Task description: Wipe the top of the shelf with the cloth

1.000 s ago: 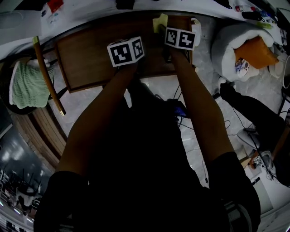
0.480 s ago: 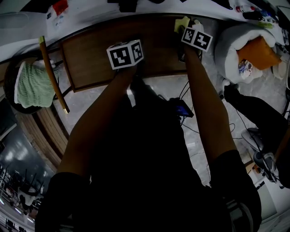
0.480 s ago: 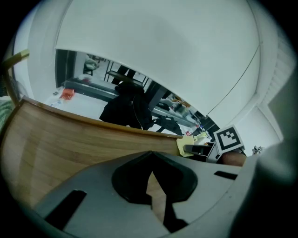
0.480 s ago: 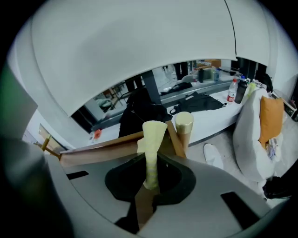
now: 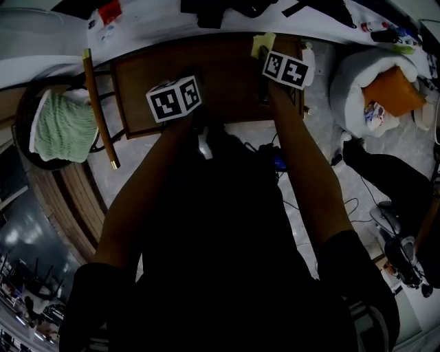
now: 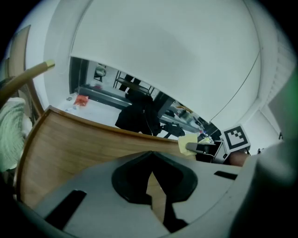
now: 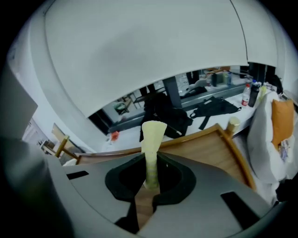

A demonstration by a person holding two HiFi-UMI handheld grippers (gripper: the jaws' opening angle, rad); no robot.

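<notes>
The shelf's brown wooden top lies at the top of the head view. A pale yellow cloth rests on it near the back right, and my right gripper is shut on it. In the right gripper view the cloth stands up from between the shut jaws over the wood. My left gripper is over the front middle of the shelf, shut and empty. From the left gripper view the cloth and the right gripper show to the right.
A green towel and a wooden pole stand left of the shelf. A white padded seat with an orange cushion is at the right. Cables lie on the floor. A white table with small items runs behind the shelf.
The right gripper slid the cloth right along the shelf's back, then came back a little to the left. The left gripper shifted left along the front of the shelf.
</notes>
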